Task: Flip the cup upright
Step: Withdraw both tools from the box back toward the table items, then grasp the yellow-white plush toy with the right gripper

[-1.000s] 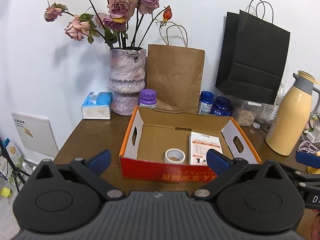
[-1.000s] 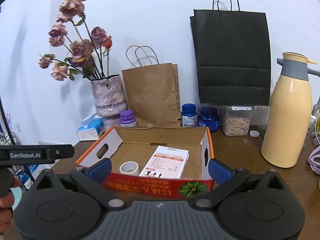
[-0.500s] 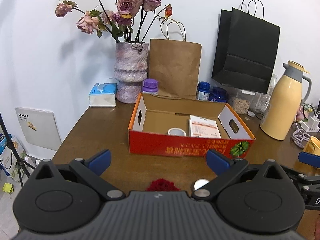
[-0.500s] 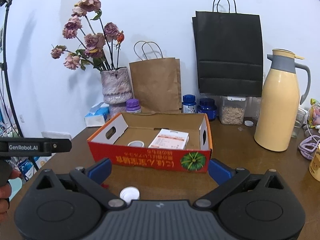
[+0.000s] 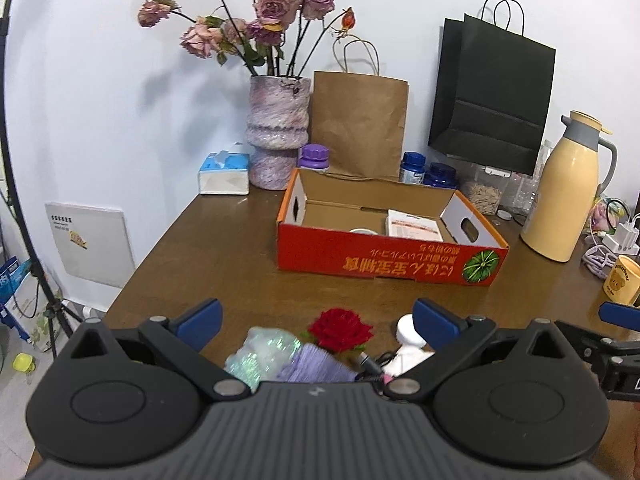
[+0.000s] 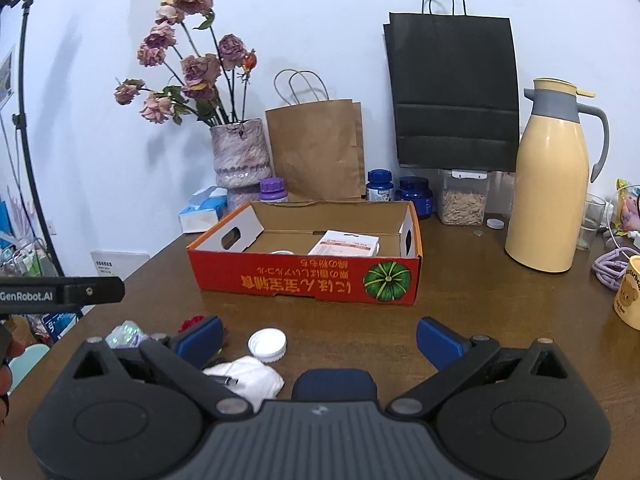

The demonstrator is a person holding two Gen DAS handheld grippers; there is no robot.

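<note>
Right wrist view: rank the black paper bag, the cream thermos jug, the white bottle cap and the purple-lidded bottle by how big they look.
1. black paper bag
2. cream thermos jug
3. white bottle cap, purple-lidded bottle: these look alike; the cap lies nearer the camera, so unranked.

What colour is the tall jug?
Pale yellow with a grey top, clearest in the right wrist view.

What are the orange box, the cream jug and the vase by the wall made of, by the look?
Orange box: corrugated cardboard, printed matte outside, raw brown inside, with folded flaps and cut handle holes.
Cream jug: smooth, soft-sheen shell with grey collar and handle; plastic or coated metal, can't tell.
Vase: likely ceramic or stone-like, with a mottled pink-purple, rough matte surface.
</note>
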